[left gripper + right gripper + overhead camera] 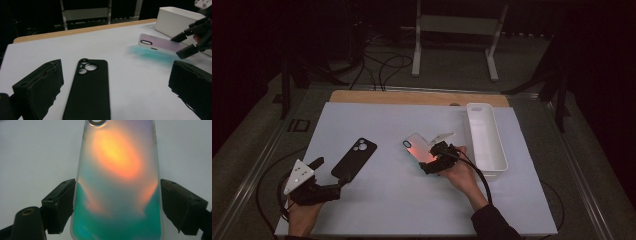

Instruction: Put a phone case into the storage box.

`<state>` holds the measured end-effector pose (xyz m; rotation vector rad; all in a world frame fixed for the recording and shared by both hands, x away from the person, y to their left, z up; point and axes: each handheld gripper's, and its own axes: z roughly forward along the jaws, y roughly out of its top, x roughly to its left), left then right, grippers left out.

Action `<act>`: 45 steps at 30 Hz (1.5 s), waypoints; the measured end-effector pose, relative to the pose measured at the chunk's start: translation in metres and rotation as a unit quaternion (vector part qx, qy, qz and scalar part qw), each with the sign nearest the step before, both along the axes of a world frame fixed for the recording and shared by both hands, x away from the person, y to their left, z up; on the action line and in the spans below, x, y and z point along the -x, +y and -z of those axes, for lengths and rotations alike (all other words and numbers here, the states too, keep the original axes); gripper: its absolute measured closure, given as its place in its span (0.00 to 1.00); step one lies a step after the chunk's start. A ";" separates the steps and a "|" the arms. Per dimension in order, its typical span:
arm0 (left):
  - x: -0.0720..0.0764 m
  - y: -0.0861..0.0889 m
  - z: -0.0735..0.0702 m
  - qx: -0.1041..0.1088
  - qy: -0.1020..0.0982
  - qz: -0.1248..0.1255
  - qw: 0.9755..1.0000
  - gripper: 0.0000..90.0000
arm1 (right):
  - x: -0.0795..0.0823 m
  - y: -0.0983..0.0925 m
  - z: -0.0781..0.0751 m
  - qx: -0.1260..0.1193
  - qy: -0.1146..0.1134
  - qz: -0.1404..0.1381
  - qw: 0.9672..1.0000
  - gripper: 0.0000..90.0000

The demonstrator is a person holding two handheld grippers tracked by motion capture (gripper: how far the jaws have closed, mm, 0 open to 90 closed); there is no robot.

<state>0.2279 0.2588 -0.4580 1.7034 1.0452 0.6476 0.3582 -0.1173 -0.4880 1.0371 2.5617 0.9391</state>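
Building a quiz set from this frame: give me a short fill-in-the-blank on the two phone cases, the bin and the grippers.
1. The iridescent phone case sits between the jaws of the ____ gripper.
2. The phone case by the left gripper is ____ in colour.
3. The white bin holds ____.
4. The jaws of the left gripper stand ____.

Missing words: right; black; nothing; open

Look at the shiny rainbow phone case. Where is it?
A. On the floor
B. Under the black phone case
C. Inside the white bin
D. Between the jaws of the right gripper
D: in the right gripper view the iridescent phone case sits between the two black jaws of the right gripper, with its far end raised off the white table in the left gripper view.
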 end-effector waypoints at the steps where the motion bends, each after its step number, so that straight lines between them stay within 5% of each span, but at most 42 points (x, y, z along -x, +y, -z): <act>1: 0.000 -0.002 -0.001 0.003 0.001 0.000 1.000 0.00 | 0.003 0.000 -0.004 -0.009 -0.009 -0.001 1.000 0.19; 11: 0.000 -0.021 -0.029 0.007 0.004 0.031 0.999 0.00 | 0.021 -0.008 -0.036 -0.050 -0.073 -0.010 0.996 0.19; 18: -0.015 -0.043 -0.050 -0.006 0.005 0.048 0.999 0.00 | 0.028 -0.015 -0.048 -0.083 -0.095 -0.007 0.992 0.19; 31: -0.055 -0.085 -0.065 -0.007 0.023 0.075 0.997 0.00 | 0.036 -0.014 -0.060 -0.112 -0.125 -0.015 0.986 0.18; 45: -0.079 -0.109 -0.064 0.012 0.053 0.088 0.995 0.04 | 0.039 -0.008 -0.065 -0.131 -0.151 -0.022 0.980 0.18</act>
